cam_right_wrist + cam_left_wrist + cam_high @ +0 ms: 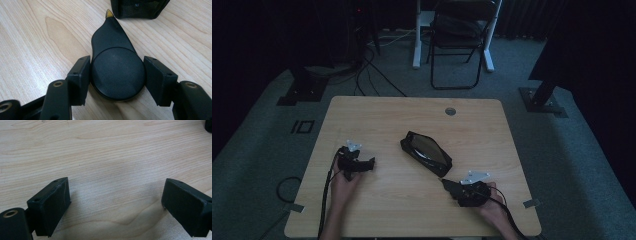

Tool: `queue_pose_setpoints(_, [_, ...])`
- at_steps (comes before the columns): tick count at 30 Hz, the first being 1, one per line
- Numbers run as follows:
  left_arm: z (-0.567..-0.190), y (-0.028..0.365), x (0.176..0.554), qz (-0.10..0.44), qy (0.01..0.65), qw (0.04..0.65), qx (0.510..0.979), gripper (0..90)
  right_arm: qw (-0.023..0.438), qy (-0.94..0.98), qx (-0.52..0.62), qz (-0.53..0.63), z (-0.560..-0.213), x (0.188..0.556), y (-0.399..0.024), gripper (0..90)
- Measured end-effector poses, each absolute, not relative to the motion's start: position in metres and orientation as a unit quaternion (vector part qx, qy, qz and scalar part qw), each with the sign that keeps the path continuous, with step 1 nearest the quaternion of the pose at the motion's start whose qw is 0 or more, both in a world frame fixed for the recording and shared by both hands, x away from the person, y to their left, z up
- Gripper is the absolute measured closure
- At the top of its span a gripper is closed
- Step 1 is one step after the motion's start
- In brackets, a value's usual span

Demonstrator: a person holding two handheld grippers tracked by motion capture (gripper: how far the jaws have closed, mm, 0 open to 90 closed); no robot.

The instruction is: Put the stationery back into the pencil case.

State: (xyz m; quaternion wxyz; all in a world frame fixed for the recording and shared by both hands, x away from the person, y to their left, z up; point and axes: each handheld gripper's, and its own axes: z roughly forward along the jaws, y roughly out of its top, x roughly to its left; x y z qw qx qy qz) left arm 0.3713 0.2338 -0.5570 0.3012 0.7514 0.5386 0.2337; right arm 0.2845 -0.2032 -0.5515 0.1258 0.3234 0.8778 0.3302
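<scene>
Near the right front corner of the tabletop (377, 107), a small black teardrop-shaped object (116, 70) lies flat on the wood: a round disc body drawn out into a tapering neck that ends in a small gold tip. What it is I cannot say for certain. Its round body sits squarely between the jaws of the right gripper (117, 80), and its long axis runs straight out along the gripper's line, gold tip pointing away from the hand and toward the black pouch (426, 153). The tip stops just beside the pouch's near end; whether the two touch I cannot tell.

The right jaws stand partly open, at about the width of the disc. The left pad looks to be against the disc's edge, the right pad right at it with perhaps a sliver of gap, so I judge this a grip closing rather than a firm hold; the object rests on the wood, not lifted. The coming move likely turns on that alignment: the neck already points at the pouch, so the pinched object would only need carrying forward along its own axis.

The pouch lies at the middle of the tabletop, slanting from the centre toward the right front corner, its top seeming open on a dark inside.

The left gripper (357, 164) rests toward the left edge, well apart from both things, its jaws wide with only bare wood between them. The right hand is plainly the nearer one.
</scene>
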Motion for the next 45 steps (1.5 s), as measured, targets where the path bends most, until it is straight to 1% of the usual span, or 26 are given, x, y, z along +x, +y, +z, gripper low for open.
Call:
queue_pose_setpoints(11, [-0.557,0.234,0.371,0.234,0.539,0.301,0.751,8.5,0.125,0.880,0.320,0.329,-0.551,0.285,-0.204,41.7])
queue_pose_setpoints(19, [-0.557,0.234,0.371,0.234,0.539,0.301,0.751,8.5,0.134,0.880,0.314,0.331,-0.549,0.283,-0.205,41.7])
queue_pose_setpoints(45, [-0.557,0.234,0.371,0.234,0.539,0.301,0.751,8.5,0.156,0.874,0.292,0.356,-0.529,0.273,-0.204,41.7])
